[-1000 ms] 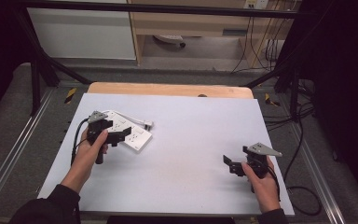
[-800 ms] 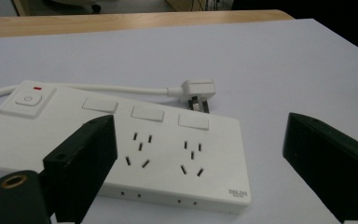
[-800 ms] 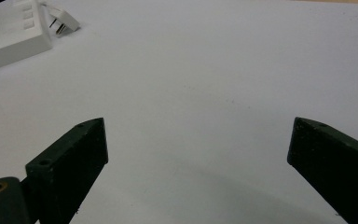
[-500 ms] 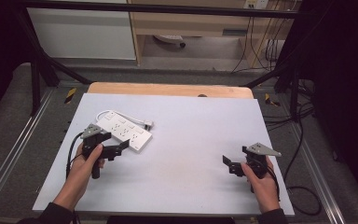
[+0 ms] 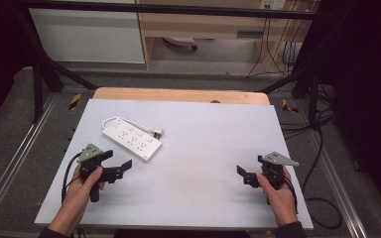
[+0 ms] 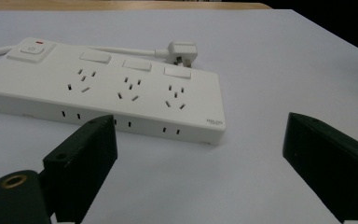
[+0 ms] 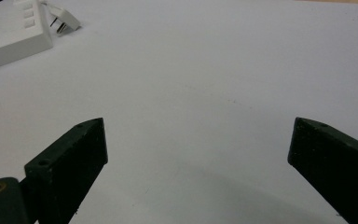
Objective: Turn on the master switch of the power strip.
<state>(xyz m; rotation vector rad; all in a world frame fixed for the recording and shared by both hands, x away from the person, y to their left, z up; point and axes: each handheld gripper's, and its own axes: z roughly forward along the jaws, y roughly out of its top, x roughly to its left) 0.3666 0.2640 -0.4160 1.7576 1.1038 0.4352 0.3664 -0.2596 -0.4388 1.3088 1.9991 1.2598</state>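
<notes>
A white power strip [image 5: 131, 139] lies flat on the left half of the pale table [image 5: 203, 129], its white cord looping back to a plug [image 5: 157, 132]. In the left gripper view the power strip [image 6: 102, 93] has a switch at one end and three socket groups, with the plug [image 6: 182, 49] behind it. My left gripper [image 5: 118, 167] stands open just in front of the strip, nothing between its jaws. My right gripper [image 5: 248, 173] is open near the front right of the table, far from the strip [image 7: 14, 32].
A wooden strip [image 5: 178, 95] borders the table's far edge. Metal frame rails [image 5: 10, 163] run along both sides. Cables [image 5: 322, 148] hang off the right side on the floor.
My left gripper has pulled back toward the front edge, away from the power strip, which it covered a second ago. The right gripper has stayed put.
</notes>
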